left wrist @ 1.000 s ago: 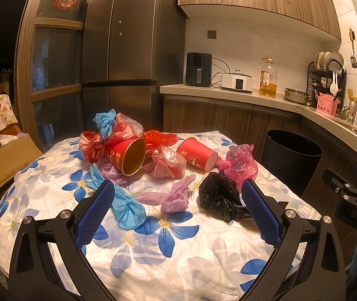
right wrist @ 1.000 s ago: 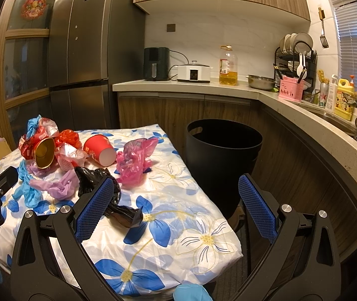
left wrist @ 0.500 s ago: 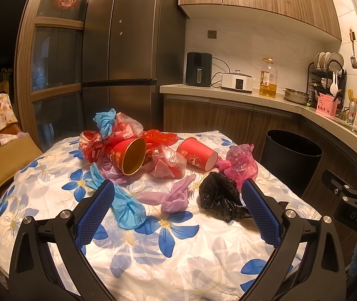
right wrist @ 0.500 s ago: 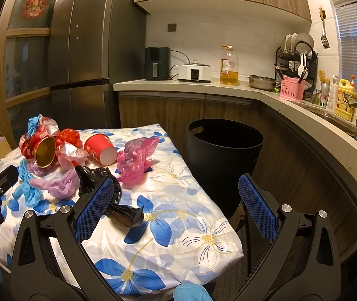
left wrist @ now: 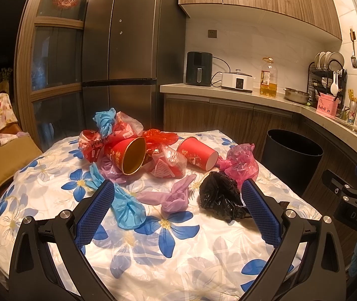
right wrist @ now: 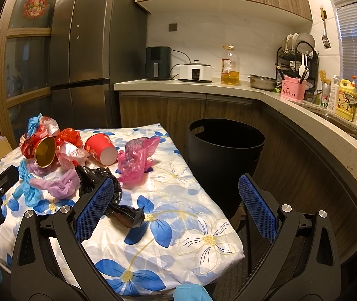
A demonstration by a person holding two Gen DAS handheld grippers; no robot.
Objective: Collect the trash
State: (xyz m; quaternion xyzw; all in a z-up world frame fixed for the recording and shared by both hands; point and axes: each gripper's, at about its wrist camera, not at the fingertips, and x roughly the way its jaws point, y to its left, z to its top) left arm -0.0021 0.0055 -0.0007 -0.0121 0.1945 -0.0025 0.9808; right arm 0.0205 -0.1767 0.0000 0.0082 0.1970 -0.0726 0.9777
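We hold the left gripper [left wrist: 177,195] and right gripper [right wrist: 175,190] spread wide, unmoved, crumpled black plastic bag [left wrist: 218,195] just ahead.

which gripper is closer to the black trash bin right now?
Right. The right gripper hangs off the table's corner with the black trash bin just ahead between its open fingers. The left gripper hovers over the table, the bin beyond its right finger.

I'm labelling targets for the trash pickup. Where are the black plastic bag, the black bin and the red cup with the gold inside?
black plastic bag [left wrist: 219,195], left wrist view, crumpled middle.
black bin [right wrist: 224,165], right wrist view, front wall.
red cup with the gold inside [left wrist: 133,155], left wrist view, gold interior.
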